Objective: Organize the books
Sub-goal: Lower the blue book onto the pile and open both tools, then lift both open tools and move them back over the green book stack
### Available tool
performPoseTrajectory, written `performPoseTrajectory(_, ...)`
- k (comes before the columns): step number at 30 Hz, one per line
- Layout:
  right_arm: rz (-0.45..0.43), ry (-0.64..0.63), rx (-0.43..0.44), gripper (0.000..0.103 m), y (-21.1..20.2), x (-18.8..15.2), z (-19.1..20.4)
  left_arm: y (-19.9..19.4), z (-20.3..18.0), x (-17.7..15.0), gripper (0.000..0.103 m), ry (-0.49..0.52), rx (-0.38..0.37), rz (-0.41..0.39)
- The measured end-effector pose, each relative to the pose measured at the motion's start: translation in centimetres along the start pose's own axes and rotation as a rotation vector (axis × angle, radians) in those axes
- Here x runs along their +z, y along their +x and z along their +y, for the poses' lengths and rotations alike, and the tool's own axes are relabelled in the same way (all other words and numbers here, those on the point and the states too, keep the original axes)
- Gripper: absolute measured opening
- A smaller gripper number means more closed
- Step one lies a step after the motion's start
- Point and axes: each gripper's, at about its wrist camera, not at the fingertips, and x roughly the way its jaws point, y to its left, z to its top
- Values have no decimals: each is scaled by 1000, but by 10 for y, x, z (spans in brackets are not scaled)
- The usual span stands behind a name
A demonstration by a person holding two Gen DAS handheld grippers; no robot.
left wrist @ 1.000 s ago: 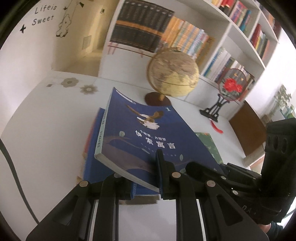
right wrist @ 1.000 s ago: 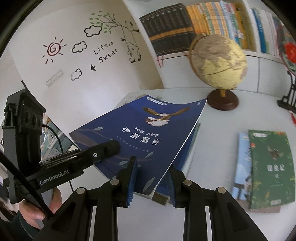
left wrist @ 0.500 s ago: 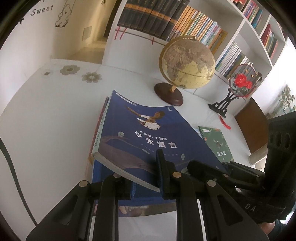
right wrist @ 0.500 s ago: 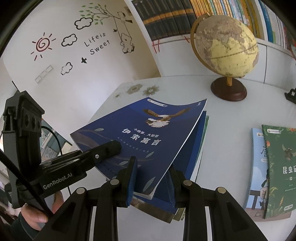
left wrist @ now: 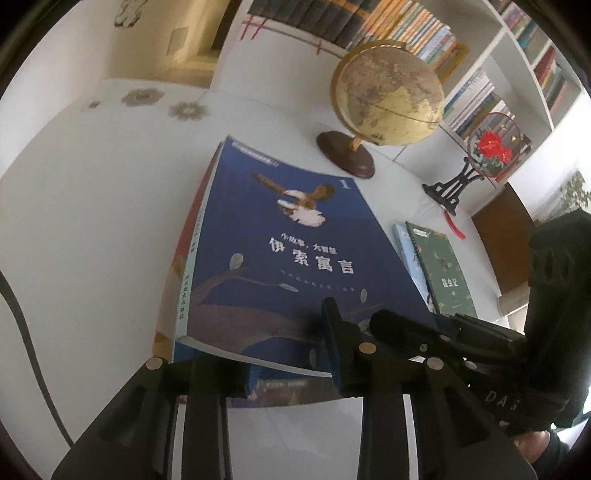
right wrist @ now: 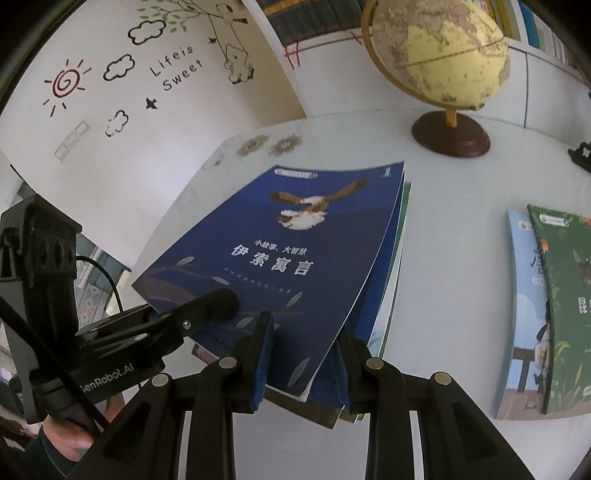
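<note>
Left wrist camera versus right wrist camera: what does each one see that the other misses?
Only the left wrist view shows the red flower fan on its stand and the colourful shelf books. Only the right wrist view shows the "Life is Sweet" wall sticker and sun drawing. Both show the blue book, clamped by the left tool and right tool, the globe and the green book.

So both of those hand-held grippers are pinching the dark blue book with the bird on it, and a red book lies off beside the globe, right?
Not quite: the book lying off to the side is a green book, not red, resting on a light blue one, as the right wrist view shows. The rest holds: the left hand-held gripper and the right hand-held gripper both pinch the dark blue book, with the globe beyond.
</note>
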Motion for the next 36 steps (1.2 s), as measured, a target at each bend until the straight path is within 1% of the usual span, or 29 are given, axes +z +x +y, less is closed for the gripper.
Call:
performPoseTrajectory(4,22,-3,-12,29,7,-4,1,0,9,-9,35,-20,14,38)
performPoseTrajectory(6,46,16,-14,29,10,-6,-3,-4,15,-17,36,-25,20,62)
performPoseTrajectory(8,67,35,-29,33,12,-8,-8,-8,23,-25,37,-33,49,71)
performPoseTrajectory(10,90,49,-55,35,14,-11,-13,-15,30,-34,40,-52,63,69)
performPoseTrajectory(12,123,69,-73,35,16,-17,-19,-22,36,-42,40,-75,78,59)
performPoseTrajectory(15,130,92,-56,35,9,-27,-24,-31,42,-51,40,-109,84,46)
performPoseTrajectory(17,127,84,-49,35,1,-33,-22,-39,40,-56,40,-117,88,29)
performPoseTrajectory(19,127,57,-61,35,-8,-37,-17,-48,33,-57,40,-120,93,7)
performPoseTrajectory(22,107,16,-69,35,-31,-39,-10,-67,13,-60,40,-120,80,-41)
performPoseTrajectory(25,77,-4,-74,35,-58,-42,-8,-86,-14,-62,40,-102,64,-90)
performPoseTrajectory(28,23,-19,-71,36,-96,-49,-13,-103,-48,-65,40,-74,59,-138)
performPoseTrajectory(30,-12,-28,-63,41,-121,-57,-17,-115,-75,-70,45,-65,62,-174)
performPoseTrajectory(31,-36,-35,-62,49,-137,-62,-19,-119,-87,-73,58,-61,60,-188)
performPoseTrajectory(32,-59,-41,-65,52,-152,-67,-21,-125,-100,-78,80,-59,59,-209)
performPoseTrajectory(33,-78,-44,-67,52,-163,-71,-22,-129,-111,-83,86,-55,56,-231)
performPoseTrajectory(34,-104,-45,-71,52,-183,-79,-27,-135,-126,-90,86,-36,36,-256)
performPoseTrajectory(35,-123,-38,-77,53,-198,-86,-32,-138,-140,-95,86,-14,23,-261)
performPoseTrajectory(36,-137,-28,-83,53,-210,-92,-38,-138,-158,-100,86,7,26,-254)
